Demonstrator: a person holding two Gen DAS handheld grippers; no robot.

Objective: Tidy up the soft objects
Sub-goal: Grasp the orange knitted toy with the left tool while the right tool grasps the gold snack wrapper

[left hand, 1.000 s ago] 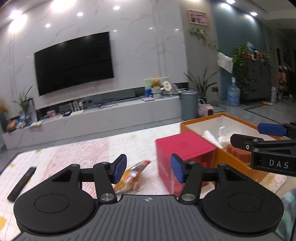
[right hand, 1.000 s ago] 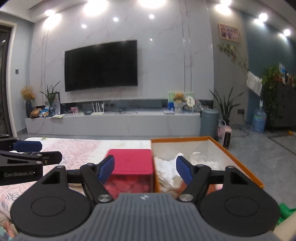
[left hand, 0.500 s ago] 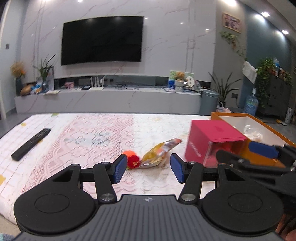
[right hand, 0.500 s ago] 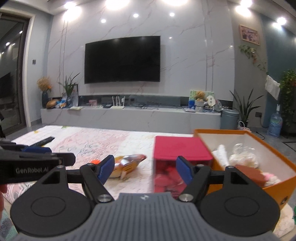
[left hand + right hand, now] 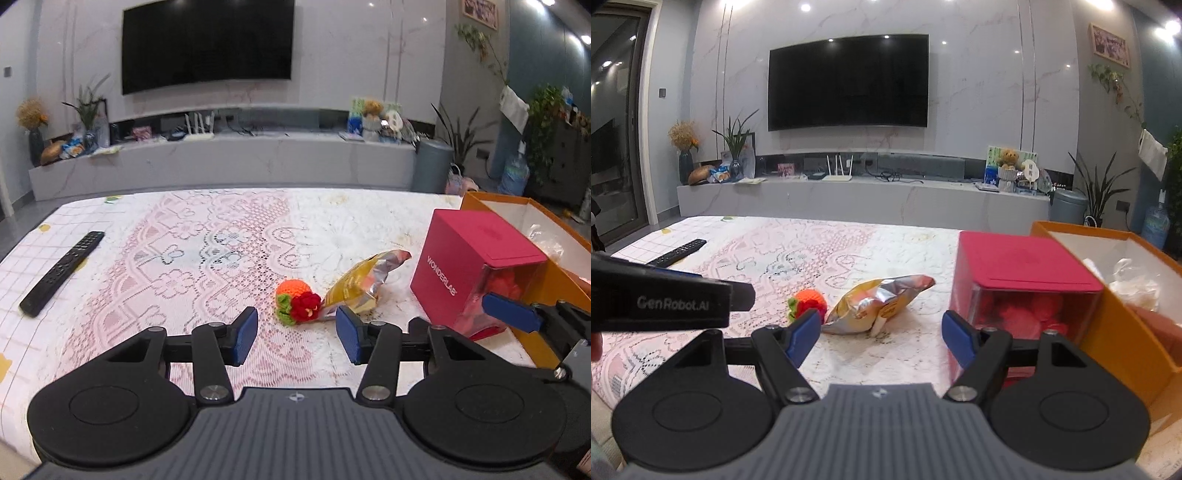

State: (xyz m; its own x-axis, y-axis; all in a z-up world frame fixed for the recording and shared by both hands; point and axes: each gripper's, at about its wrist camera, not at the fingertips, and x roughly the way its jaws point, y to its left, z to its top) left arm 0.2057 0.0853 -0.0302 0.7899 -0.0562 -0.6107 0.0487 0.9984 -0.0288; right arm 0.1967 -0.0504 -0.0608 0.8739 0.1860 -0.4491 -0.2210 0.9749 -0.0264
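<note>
Left wrist view shows the left hand-held gripper with its blue pads spread wide and nothing between them, low over the desk with its lace cloth. Just beyond it lies a knitted toy, orange with red and green, touching the near end of a crinkled foil bag. Right of the bag stands a red box printed "WONDERLAB", and against its right side sits an orange bin holding white soft items. A remote lies far left of the toy. Right wrist view shows the right hand-held gripper equally wide and holding nothing, the bag ahead between its pads. "GenRobot.AI" is printed on the left gripper's side.
</note>
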